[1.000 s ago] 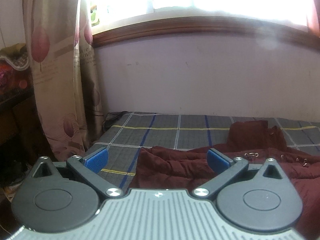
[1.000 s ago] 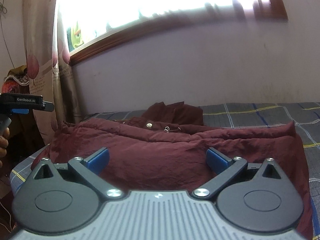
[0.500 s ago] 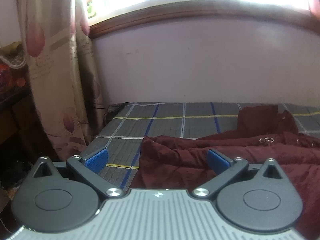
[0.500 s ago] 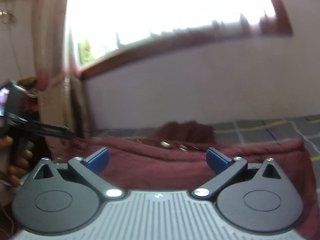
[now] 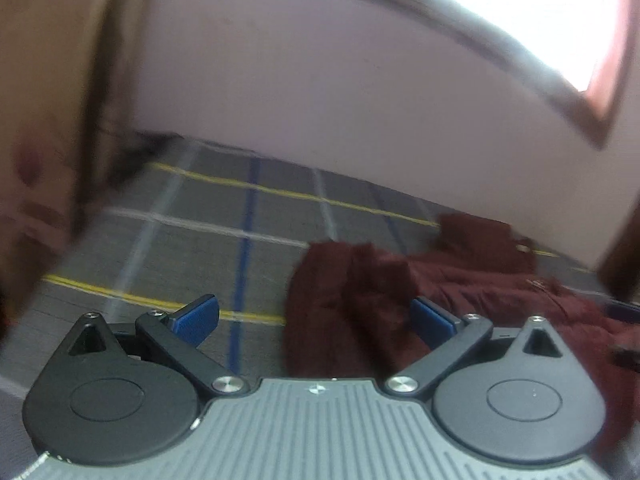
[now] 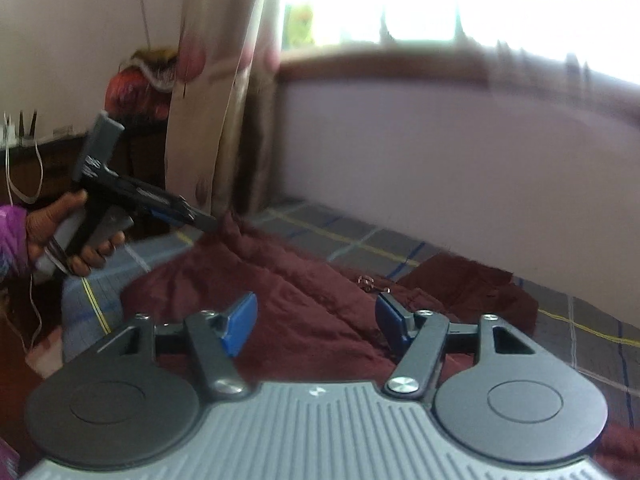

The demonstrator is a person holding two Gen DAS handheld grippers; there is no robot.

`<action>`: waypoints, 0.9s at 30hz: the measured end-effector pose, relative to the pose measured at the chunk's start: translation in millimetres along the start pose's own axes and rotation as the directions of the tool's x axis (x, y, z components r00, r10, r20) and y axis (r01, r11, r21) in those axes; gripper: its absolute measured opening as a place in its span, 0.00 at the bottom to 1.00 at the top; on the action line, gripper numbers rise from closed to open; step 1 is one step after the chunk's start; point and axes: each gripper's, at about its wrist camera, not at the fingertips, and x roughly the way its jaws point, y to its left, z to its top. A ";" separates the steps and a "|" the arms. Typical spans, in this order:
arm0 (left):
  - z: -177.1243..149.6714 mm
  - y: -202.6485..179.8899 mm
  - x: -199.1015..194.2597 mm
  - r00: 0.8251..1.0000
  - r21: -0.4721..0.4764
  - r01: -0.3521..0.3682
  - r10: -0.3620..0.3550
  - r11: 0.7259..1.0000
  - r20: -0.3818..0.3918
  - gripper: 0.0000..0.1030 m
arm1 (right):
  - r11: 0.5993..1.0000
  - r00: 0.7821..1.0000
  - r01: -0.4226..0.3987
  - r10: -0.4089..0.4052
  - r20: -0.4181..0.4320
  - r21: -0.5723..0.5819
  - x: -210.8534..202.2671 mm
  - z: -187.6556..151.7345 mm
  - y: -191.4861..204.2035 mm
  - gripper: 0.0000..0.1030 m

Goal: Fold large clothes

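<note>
Maroon cloth, a large padded jacket (image 6: 304,312), lay spread and crumpled on the bed (image 5: 192,240), over a grey checked bedsheet with yellow, white and blue lines. Its near corner (image 5: 340,280) stood up in folds just in front of the left gripper (image 5: 316,316), whose jaws stood wide open with nothing pressed between them. The right gripper (image 6: 316,316) hovered over the middle of the jacket; its jaws had just been closing to about half, yet no cloth was between the pads. Compared with a second ago, both views had swung and the left one had dropped toward the corner. I judge that the first fold was about to begin, with the corner as the likely grasp. Beyond were the curtain (image 6: 224,92), the pale wall and the bright window (image 6: 460,4).
</note>
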 end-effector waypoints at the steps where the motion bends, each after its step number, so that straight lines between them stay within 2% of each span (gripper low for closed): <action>1: -2.2 5.0 3.4 0.999 0.004 0.042 -0.042 0.999 0.001 0.98 | 1.000 1.000 0.006 -0.007 -0.017 -0.013 7.2 -0.4 -2.2 0.63; 3: -3.4 10.2 16.3 0.993 0.035 0.114 -0.113 0.993 -0.028 0.99 | 1.000 0.999 0.008 -0.009 -0.051 -0.025 21.3 -3.9 -10.7 0.63; 5: -4.6 12.5 35.2 0.979 0.030 0.187 -0.183 0.982 -0.092 1.00 | 1.000 0.997 0.008 -0.009 -0.079 -0.011 35.3 -9.8 -23.6 0.63; 6: -4.4 13.4 45.9 0.962 0.017 0.238 -0.234 0.971 -0.139 1.00 | 1.000 0.996 0.002 -0.001 -0.090 0.006 41.7 -12.6 -31.1 0.63; 7: -3.7 15.0 60.1 0.935 -0.007 0.298 -0.294 0.954 -0.200 1.00 | 0.999 0.995 0.004 -0.001 -0.101 0.035 48.2 -16.6 -39.9 0.63; 8: -4.1 17.4 75.3 0.901 -0.050 0.351 -0.352 0.935 -0.254 1.00 | 0.997 0.994 -0.003 0.012 -0.112 0.076 54.4 -21.0 -48.4 0.64; 9: -5.5 21.4 91.1 0.860 -0.111 0.408 -0.422 0.906 -0.288 1.00 | 0.991 0.991 -0.034 0.050 -0.121 0.127 59.4 -25.9 -57.7 0.64; 11: -3.9 25.8 101.9 0.835 -0.130 0.463 -0.481 0.877 -0.267 1.00 | 0.975 0.987 -0.079 0.106 -0.122 0.208 67.9 -34.1 -72.2 0.64; 13: -2.8 26.1 107.4 0.821 -0.153 0.482 -0.505 0.863 -0.266 0.99 | 0.958 0.985 -0.104 0.136 -0.106 0.266 73.7 -43.2 -81.6 0.64; 15: -6.4 24.6 105.6 0.829 -0.164 0.474 -0.501 0.865 -0.249 0.96 | 0.953 0.985 -0.110 0.142 -0.096 0.284 75.5 -48.9 -83.5 0.64; 16: -10.3 23.4 102.4 0.832 -0.184 0.468 -0.501 0.864 -0.238 0.83 | 0.952 0.985 -0.109 0.141 -0.094 0.285 75.8 -50.8 -83.2 0.64; 17: -16.5 22.4 98.7 0.823 -0.232 0.472 -0.519 0.851 -0.231 0.76 | 0.952 0.986 -0.108 0.139 -0.091 0.285 75.2 -51.7 -82.3 0.65; 18: -23.2 20.5 91.0 0.822 -0.275 0.467 -0.527 0.841 -0.215 0.69 | 0.953 0.987 -0.107 0.136 -0.086 0.283 75.0 -53.2 -81.0 0.65; 19: -29.3 19.3 82.7 0.833 -0.310 0.452 -0.520 0.836 -0.187 0.63 | 0.954 0.987 -0.108 0.135 -0.082 0.281 75.9 -53.9 -81.3 0.65; 22: -43.6 9.4 57.1 0.869 -0.389 0.418 -0.487 0.821 -0.092 0.52 | 0.952 0.988 -0.114 0.138 -0.066 0.283 76.4 -54.8 -81.9 0.66; 24: -48.8 -3.5 41.9 0.890 -0.432 0.395 -0.454 0.810 -0.037 0.52 | 0.953 0.989 -0.117 0.138 -0.057 0.281 73.8 -54.7 -82.3 0.67; 26: -47.4 -11.4 28.0 0.903 -0.464 0.385 -0.429 0.798 0.011 0.49 | 0.953 0.990 -0.113 0.133 -0.052 0.281 71.6 -55.0 -82.3 0.67; 27: -47.9 -16.7 22.2 0.916 -0.488 0.363 -0.399 0.794 0.033 0.48 | 0.955 0.991 -0.110 0.128 -0.049 0.277 70.5 -56.0 -82.1 0.68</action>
